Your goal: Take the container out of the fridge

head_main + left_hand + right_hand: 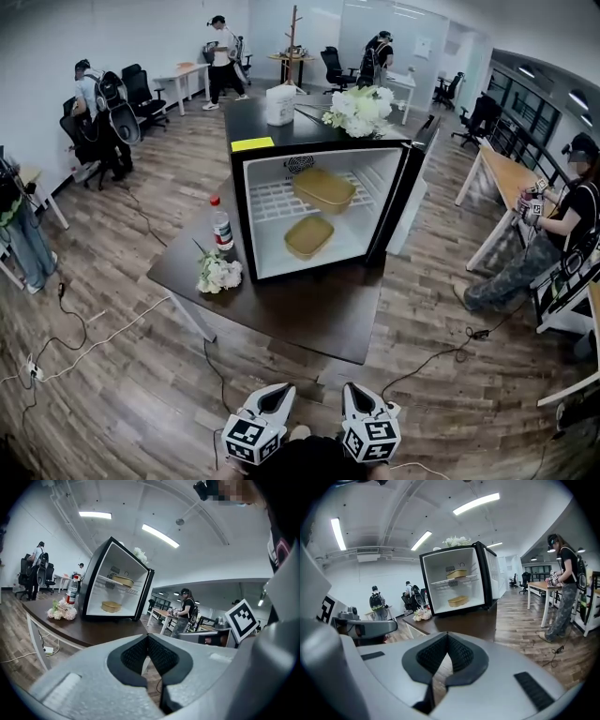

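Observation:
A small black fridge (246, 211) stands on a dark table (309, 319) with its door (405, 192) swung open to the right. Inside, one tan container (323, 189) rests on the white wire shelf and a second tan container (309, 236) lies on the fridge floor. Both also show in the left gripper view, upper container (123, 580) and lower container (111, 606), and in the right gripper view, upper container (456, 574) and lower container (458, 601). My left gripper (279, 388) (147, 637) and right gripper (352, 388) (447, 635) are short of the table's near edge, both shut and empty.
A water bottle (221, 225) and a white flower bunch (217, 273) sit on the table left of the fridge. More flowers (359, 111) and a white tub (280, 104) are on top of it. Cables (94, 342) cross the wooden floor. Several people stand or sit around the room.

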